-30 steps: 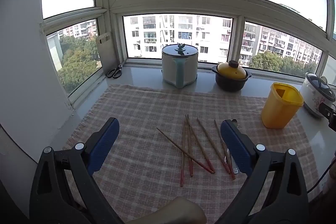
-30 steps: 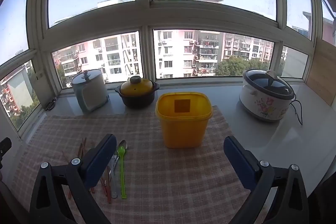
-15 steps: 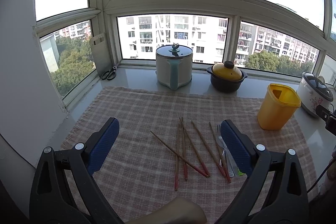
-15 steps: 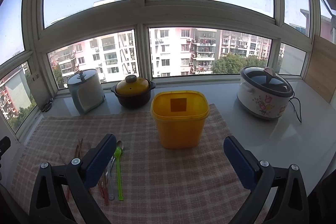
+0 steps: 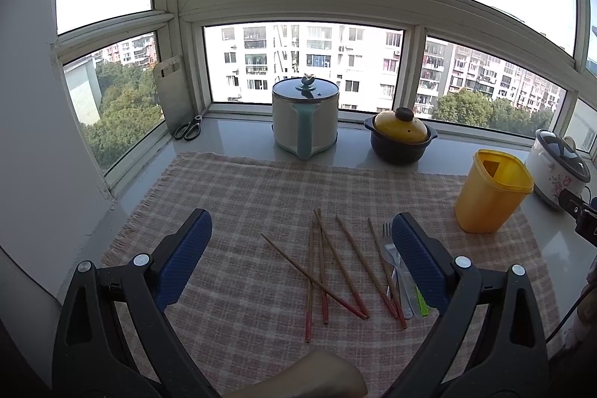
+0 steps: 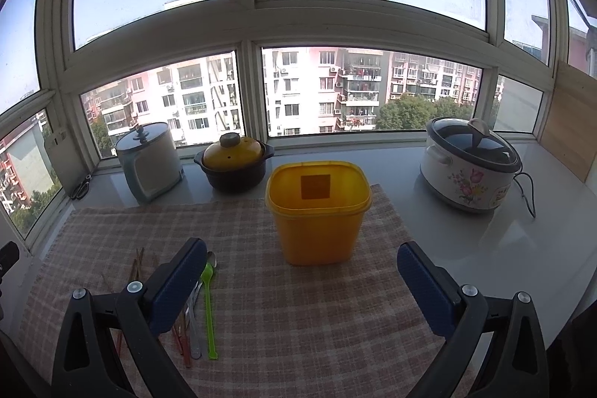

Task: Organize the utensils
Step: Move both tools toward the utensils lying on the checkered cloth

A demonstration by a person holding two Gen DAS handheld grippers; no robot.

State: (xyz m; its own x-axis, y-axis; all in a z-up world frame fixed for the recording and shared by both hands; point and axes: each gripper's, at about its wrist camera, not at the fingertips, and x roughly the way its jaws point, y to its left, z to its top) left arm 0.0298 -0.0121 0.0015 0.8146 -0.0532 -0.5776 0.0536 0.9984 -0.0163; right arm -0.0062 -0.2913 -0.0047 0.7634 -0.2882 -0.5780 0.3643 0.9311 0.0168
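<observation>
Several wooden chopsticks (image 5: pixel 324 269) with red tips lie fanned on the checked cloth (image 5: pixel 261 196). A metal fork (image 5: pixel 388 241) and a green spoon (image 6: pixel 207 301) lie at their right, partly behind my fingers. A yellow bin (image 6: pixel 317 211) stands open and upright on the cloth; it also shows in the left wrist view (image 5: pixel 490 191). My left gripper (image 5: pixel 298 260) is open and empty, held above the chopsticks. My right gripper (image 6: pixel 298 282) is open and empty, held short of the bin.
On the sill behind stand a white lidded pot (image 5: pixel 305 118), a dark casserole with a yellow lid (image 5: pixel 401 138) and a flowered rice cooker (image 6: pixel 468 166) with its cord. Scissors (image 5: pixel 188 129) and a cutting board (image 5: pixel 172 96) rest in the left corner.
Both grippers have drawn back and risen slightly; the chopsticks and the bin sit higher and farther in view. Nothing on the cloth has moved.
</observation>
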